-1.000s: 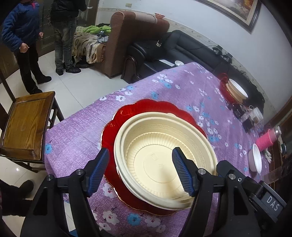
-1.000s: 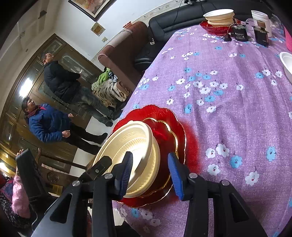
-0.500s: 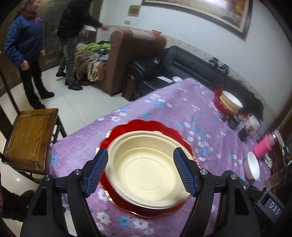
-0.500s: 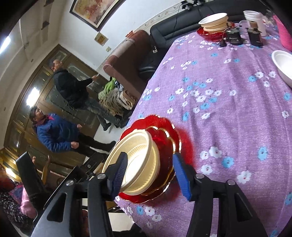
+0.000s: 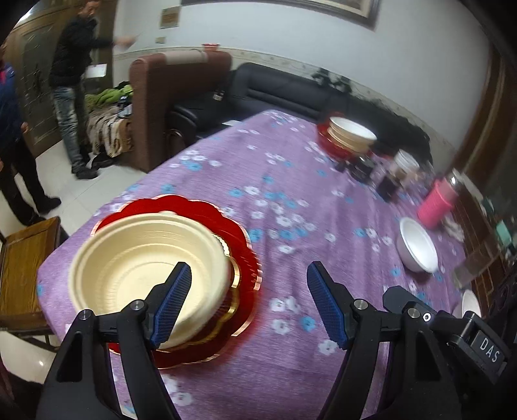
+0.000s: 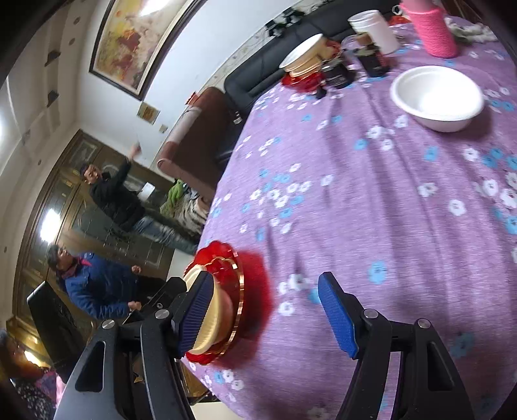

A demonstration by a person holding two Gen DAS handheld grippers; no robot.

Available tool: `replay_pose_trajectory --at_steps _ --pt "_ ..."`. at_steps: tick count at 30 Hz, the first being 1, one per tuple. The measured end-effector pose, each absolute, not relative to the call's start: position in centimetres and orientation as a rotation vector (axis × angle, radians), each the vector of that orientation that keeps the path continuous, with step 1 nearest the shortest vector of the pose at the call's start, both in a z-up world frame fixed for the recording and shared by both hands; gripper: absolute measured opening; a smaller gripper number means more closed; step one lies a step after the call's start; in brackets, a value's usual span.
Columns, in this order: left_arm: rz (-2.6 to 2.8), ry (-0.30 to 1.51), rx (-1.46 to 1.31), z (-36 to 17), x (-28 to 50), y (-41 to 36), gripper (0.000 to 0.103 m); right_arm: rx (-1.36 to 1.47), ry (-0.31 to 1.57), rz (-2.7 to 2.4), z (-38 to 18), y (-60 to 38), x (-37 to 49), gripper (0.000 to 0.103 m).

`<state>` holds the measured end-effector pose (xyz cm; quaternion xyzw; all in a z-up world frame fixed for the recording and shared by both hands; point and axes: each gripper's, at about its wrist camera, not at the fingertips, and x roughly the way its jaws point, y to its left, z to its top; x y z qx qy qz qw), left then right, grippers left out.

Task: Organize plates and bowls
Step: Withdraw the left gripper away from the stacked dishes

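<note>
A stack of cream bowls sits on red scalloped plates near the left corner of the purple flowered table. My left gripper is open and empty, and its left finger overlaps the stack's right rim. In the right wrist view the same cream bowls and red plates lie behind my left finger. The right gripper hangs over bare cloth, its jaws opening with nothing between them. A single white bowl stands further right. Another stack of cream bowls on a red plate stands at the far end.
A pink cup, dark jars and a white cup crowd the far right. A wooden chair stands off the table's left edge. Two people stand on the floor beyond.
Both grippers have swung to the right, off the near stack, which now lies at their left. The right jaws have spread wider. The left jaws kept their width.
</note>
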<state>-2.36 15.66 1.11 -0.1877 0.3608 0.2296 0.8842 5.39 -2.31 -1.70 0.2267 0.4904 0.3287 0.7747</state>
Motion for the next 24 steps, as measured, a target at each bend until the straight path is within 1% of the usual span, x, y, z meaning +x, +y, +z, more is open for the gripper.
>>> replay_pose_trajectory --at_steps 10,24 --pt "0.374 0.812 -0.284 -0.1 0.7 10.5 0.074 0.543 1.045 0.588 -2.8 -8.5 6.0 0.07" --pt "0.302 0.878 -0.218 -1.5 2.8 7.1 0.074 0.588 1.025 0.506 -3.7 -13.5 6.7 0.07"
